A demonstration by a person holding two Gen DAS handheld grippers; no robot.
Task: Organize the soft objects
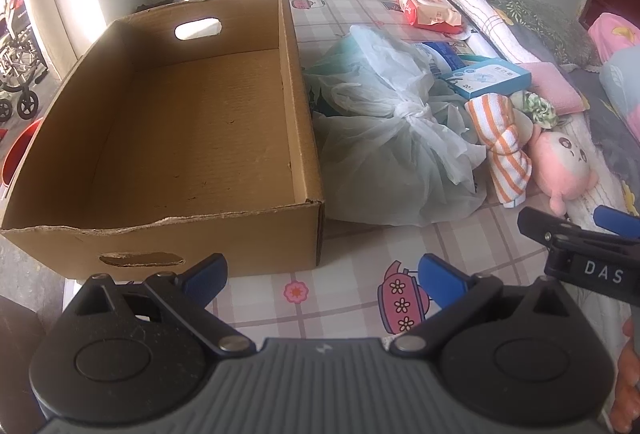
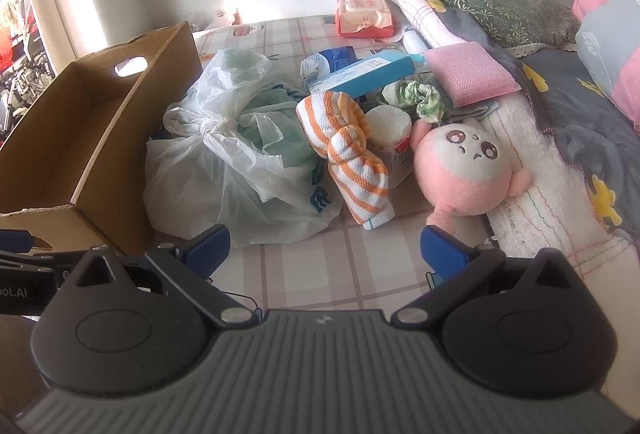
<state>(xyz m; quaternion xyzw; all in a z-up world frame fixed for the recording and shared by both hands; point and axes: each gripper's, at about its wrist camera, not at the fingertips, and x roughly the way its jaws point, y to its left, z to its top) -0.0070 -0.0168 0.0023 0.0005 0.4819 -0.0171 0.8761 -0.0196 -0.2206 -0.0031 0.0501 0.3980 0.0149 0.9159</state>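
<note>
Behind the striped towel (image 2: 352,157), a half-hidden tub (image 2: 390,137)

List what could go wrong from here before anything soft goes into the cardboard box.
1. The knotted plastic bag lies against the cardboard box wall; lifted by its thin film rather than the knot, it might tear.
2. The striped towel leans on a white jar; pulling it could tip the jar.
3. Left gripper and right gripper, both open, sit close together and could collide.
</note>
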